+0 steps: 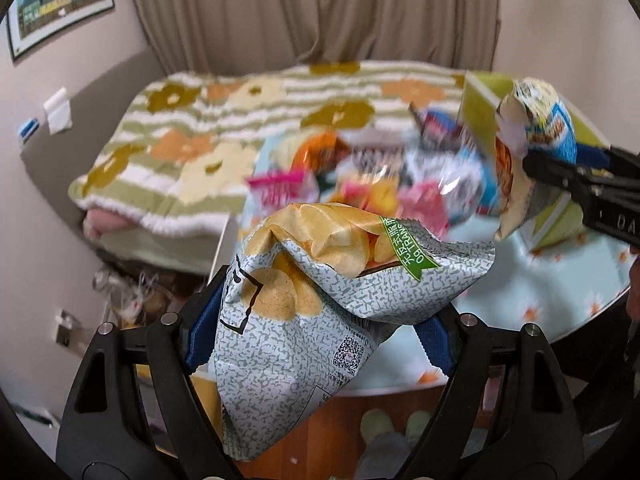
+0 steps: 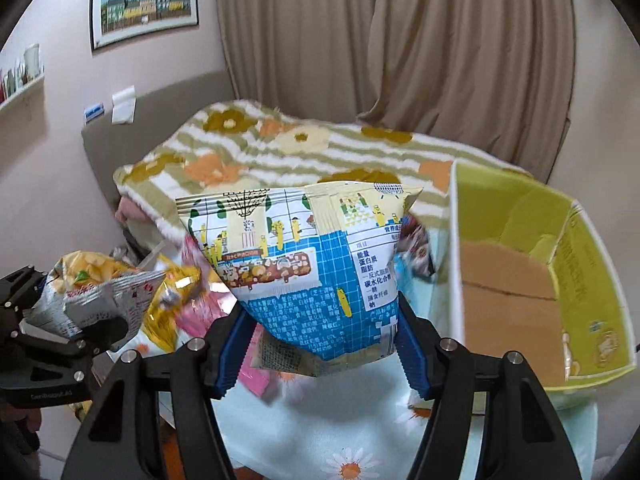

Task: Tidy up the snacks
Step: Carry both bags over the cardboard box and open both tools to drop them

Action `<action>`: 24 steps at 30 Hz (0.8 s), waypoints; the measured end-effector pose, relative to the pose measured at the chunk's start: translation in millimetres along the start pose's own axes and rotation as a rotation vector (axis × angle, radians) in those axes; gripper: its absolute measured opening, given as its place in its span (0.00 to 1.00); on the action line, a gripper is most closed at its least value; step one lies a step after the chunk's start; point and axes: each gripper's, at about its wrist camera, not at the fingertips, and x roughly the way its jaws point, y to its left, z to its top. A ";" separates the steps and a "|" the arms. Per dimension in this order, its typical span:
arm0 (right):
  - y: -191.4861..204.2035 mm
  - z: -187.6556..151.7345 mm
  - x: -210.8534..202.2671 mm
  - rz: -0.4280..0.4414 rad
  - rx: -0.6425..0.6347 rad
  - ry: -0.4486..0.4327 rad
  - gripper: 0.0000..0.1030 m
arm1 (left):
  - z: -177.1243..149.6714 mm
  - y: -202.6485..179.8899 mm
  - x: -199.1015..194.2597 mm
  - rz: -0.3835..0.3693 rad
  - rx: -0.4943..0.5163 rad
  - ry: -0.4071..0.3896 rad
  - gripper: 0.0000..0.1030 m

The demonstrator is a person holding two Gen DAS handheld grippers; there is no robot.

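Note:
My left gripper [image 1: 320,328] is shut on a grey-and-yellow potato chip bag [image 1: 312,280] and holds it in the air over the table's near edge. It also shows in the right wrist view [image 2: 96,296] at the left. My right gripper [image 2: 320,344] is shut on a blue-and-white corn snack bag [image 2: 304,264], held above the table just left of the open green cardboard box [image 2: 516,280]. In the left wrist view this bag [image 1: 536,136] hangs in front of the box [image 1: 480,108]. A pile of snack packets [image 1: 360,184] lies on the table.
The round table has a light blue daisy cloth [image 2: 360,432]. Behind it is a bed with a flowered green-striped blanket [image 1: 224,128], beige curtains [image 2: 400,40] and a framed picture [image 2: 144,4]. A shelf with cups [image 2: 24,72] is on the left wall.

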 end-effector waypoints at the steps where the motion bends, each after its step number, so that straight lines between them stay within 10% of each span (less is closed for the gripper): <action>1: -3.5 4.5 -7.6 -0.002 0.019 -0.015 0.59 | 7.9 -1.7 -3.1 -0.011 0.005 -0.015 0.78; 13: -78.3 30.8 -60.5 -0.137 0.152 -0.076 0.59 | 108.1 -80.7 -22.7 -0.176 0.111 -0.178 0.78; 24: -181.6 22.6 -76.5 -0.171 0.243 -0.036 0.59 | 157.5 -211.1 10.9 -0.329 0.151 -0.108 0.78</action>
